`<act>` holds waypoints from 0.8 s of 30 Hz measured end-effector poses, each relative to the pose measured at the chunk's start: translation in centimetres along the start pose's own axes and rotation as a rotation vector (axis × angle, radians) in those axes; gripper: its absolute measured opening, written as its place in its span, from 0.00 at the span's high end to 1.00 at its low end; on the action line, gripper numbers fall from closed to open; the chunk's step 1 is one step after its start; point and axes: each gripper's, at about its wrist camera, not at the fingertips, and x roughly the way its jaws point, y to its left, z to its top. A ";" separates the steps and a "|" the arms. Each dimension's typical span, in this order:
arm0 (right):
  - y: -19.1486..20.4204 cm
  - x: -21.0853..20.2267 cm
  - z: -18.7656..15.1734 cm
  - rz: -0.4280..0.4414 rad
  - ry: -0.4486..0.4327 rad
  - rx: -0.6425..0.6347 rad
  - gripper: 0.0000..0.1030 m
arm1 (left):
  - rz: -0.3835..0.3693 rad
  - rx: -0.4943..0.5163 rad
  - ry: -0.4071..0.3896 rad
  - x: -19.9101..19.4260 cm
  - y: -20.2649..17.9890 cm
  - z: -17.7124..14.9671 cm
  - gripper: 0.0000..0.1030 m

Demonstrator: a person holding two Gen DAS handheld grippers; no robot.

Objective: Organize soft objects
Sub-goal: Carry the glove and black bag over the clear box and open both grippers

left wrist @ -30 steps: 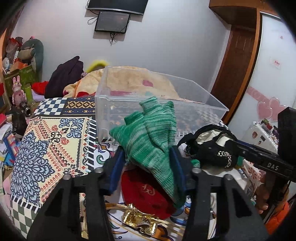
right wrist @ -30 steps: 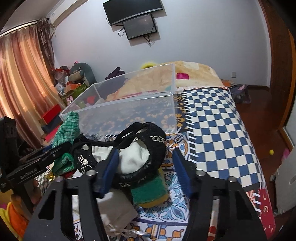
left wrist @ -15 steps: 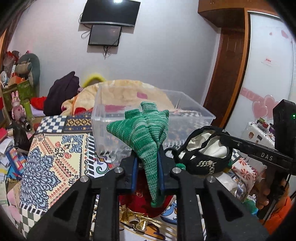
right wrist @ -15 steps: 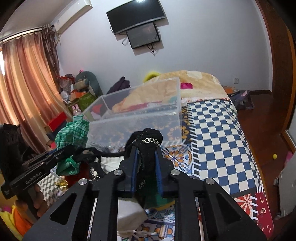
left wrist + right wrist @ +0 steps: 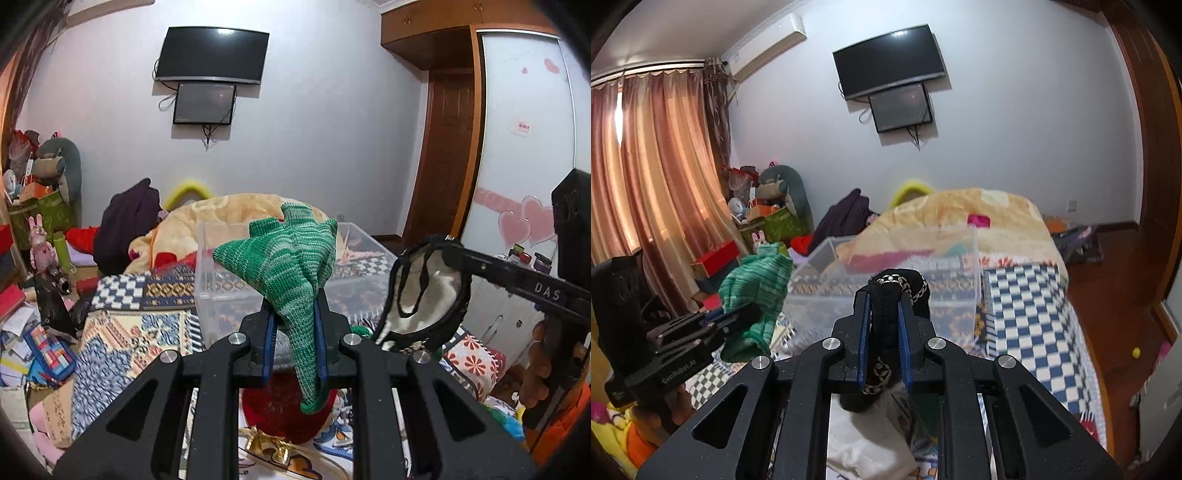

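My left gripper (image 5: 294,328) is shut on a green knitted glove (image 5: 291,266) and holds it up in the air in front of a clear plastic bin (image 5: 221,288). The glove also shows in the right wrist view (image 5: 753,291). My right gripper (image 5: 882,325) is shut on a black cap with a chain trim and pale lining (image 5: 886,325), lifted off the bed; the cap hangs at the right of the left wrist view (image 5: 424,291). The bin (image 5: 886,306) stands just beyond both grippers.
A red soft item (image 5: 284,417) and a gold bow (image 5: 266,443) lie on the patterned bedspread (image 5: 122,343) below the left gripper. White cloth (image 5: 868,443) lies under the right gripper. A yellow blanket (image 5: 979,210) is heaped behind the bin. Clutter lines the left wall.
Both grippers closed, the left on the green glove and the right on the black cap, and both lifted their items up off the bed.
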 end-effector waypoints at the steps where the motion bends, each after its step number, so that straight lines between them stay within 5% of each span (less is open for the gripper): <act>1: 0.2 -0.1 0.2 -0.002 -0.009 -0.008 0.88 | 0.003 0.004 -0.005 -0.1 0.1 0.3 0.83; 15: 2.0 1.1 4.6 -0.034 -0.134 -0.090 0.88 | 0.026 0.051 -0.042 1.9 0.6 4.9 0.83; 24: 2.2 4.0 5.2 -0.059 -0.133 -0.130 0.88 | 0.048 0.036 0.039 6.7 2.1 6.0 0.83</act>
